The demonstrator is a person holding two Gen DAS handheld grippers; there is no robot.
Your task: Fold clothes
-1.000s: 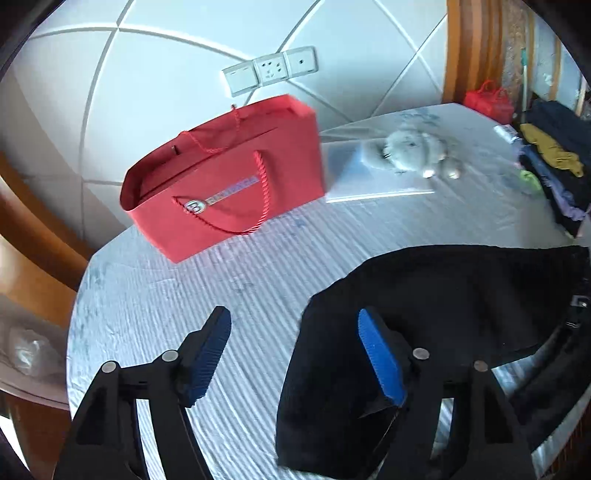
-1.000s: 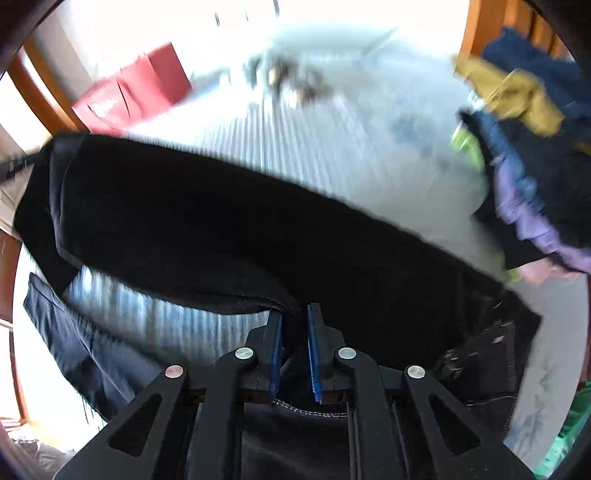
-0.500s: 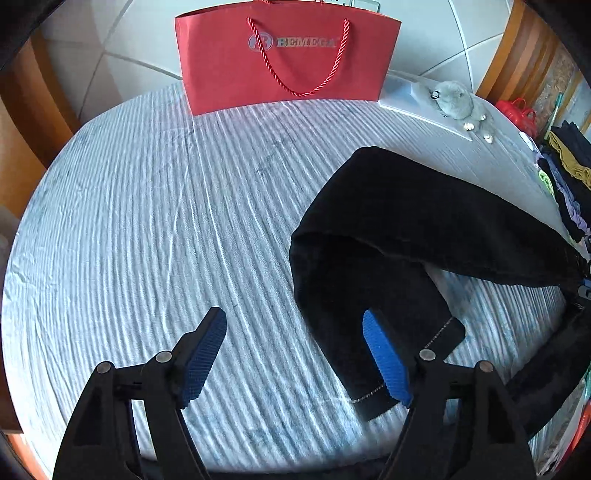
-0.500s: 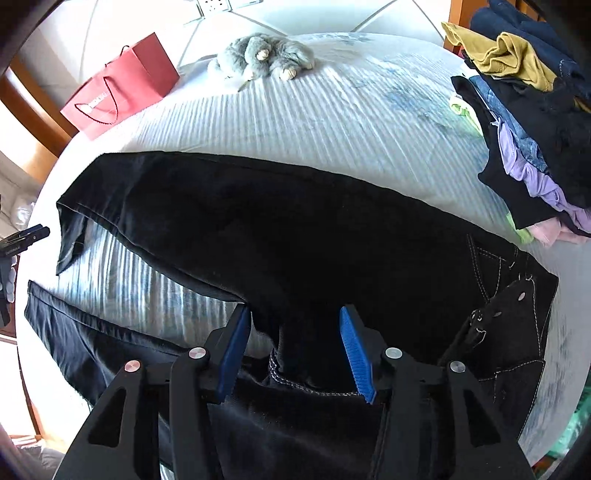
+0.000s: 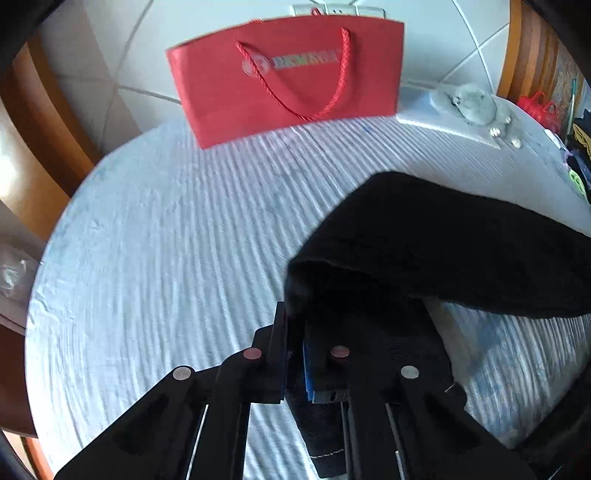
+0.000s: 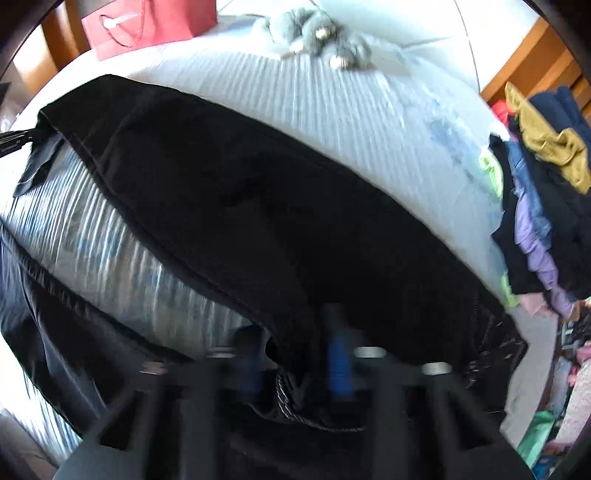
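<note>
Now the left gripper (image 5: pixel 295 354), jaws just closed, pinched the trousers (image 5: pixel 443 236) hem on the bed (image 5: pixel 166 240); the right gripper (image 6: pixel 295 365) had re-closed on the crotch. Lifting both together would likely keep the fold even.

The striped bed (image 5: pixel 155 236) carries black trousers (image 6: pixel 258 206), red bag (image 5: pixel 291 74), plush toy (image 6: pixel 317 33), clothes pile (image 6: pixel 546 192).
</note>
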